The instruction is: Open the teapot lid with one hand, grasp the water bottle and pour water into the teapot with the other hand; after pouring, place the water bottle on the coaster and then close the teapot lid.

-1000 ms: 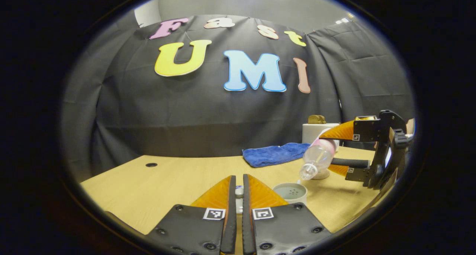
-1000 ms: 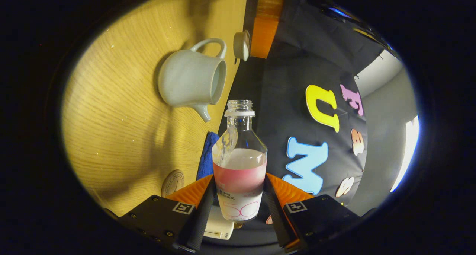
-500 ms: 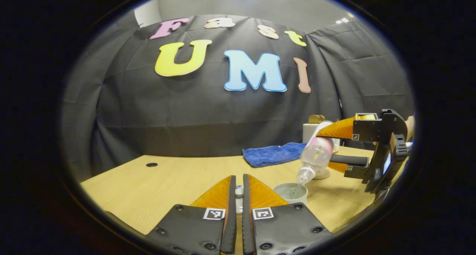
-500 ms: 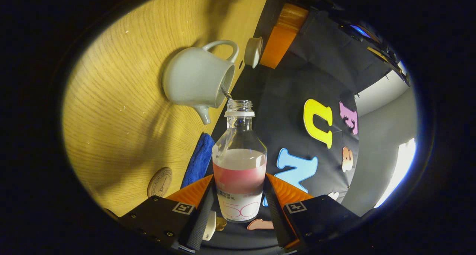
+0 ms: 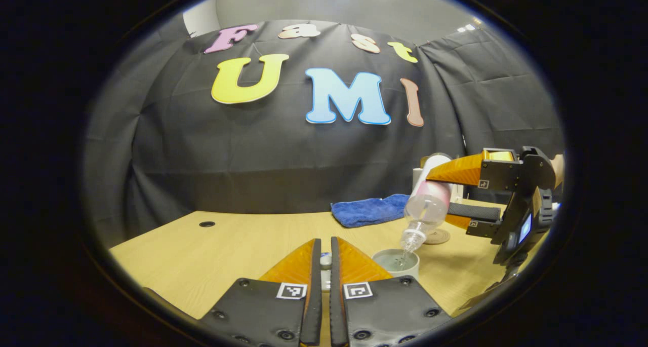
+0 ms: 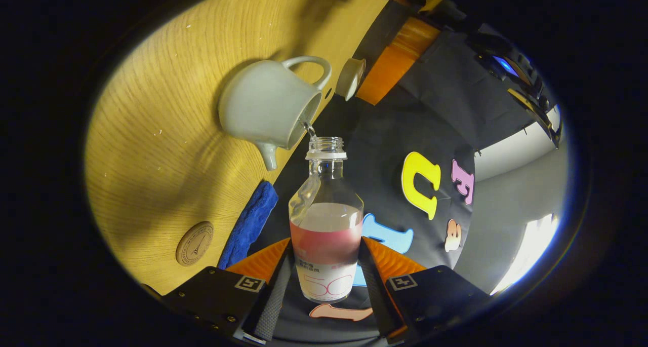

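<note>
Lid was off, pour was under way! The right gripper point(image 6: 324, 276) was clamped on the water bottle point(image 6: 326, 225), tipped mouth-down over the open teapot point(image 6: 268, 109), a thin stream falling in. The left gripper point(image 5: 325, 266) was pinched nearly closed on the teapot lid point(image 6: 350, 77), held just beside the teapot. Left to do, I judged: bottle onto the coaster point(image 6: 194, 243) beyond the teapot, then lid back on.

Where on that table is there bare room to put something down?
The table lies bare from the hole across to the blue towel. It is crowded at the right: teapot, water bottle tilted over it in the right gripper, coaster, towel.
</note>
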`<action>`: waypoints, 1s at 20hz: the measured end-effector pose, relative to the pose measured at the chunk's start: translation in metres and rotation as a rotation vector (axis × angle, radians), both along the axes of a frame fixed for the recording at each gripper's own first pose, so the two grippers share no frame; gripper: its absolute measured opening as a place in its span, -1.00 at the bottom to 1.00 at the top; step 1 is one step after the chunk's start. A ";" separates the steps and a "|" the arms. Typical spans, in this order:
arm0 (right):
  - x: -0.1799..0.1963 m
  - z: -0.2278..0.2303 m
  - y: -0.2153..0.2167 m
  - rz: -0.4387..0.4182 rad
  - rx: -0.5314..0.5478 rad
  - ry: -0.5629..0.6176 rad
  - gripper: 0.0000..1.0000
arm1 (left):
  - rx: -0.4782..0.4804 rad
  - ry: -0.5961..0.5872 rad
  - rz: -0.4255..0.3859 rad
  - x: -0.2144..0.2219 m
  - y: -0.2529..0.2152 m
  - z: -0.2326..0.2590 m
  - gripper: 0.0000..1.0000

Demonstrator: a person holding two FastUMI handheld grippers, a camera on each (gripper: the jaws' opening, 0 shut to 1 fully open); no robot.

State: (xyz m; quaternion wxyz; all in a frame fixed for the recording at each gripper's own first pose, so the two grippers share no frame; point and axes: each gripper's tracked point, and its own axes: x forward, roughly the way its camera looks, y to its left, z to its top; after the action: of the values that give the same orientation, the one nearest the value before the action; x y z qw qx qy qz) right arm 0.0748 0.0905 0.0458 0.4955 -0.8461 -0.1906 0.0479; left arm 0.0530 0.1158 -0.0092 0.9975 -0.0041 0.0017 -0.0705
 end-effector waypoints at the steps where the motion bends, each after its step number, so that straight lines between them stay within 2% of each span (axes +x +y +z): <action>1: 0.000 0.001 0.000 0.002 -0.006 -0.009 0.47 | 0.000 0.000 0.000 0.000 0.000 0.000 -0.75; 15: -0.001 0.006 0.003 0.014 -0.031 -0.040 0.47 | 0.000 0.000 0.002 0.000 0.000 0.000 -0.75; 20: 0.003 -0.003 -0.003 -0.023 0.063 0.028 0.48 | -0.001 -0.001 0.003 0.001 0.001 0.000 -0.75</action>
State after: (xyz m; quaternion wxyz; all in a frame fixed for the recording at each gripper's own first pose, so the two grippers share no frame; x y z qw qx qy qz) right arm 0.0780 0.0874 0.0428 0.5251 -0.8314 -0.1754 0.0478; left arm 0.0540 0.1167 -0.0090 0.9976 -0.0044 0.0010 -0.0691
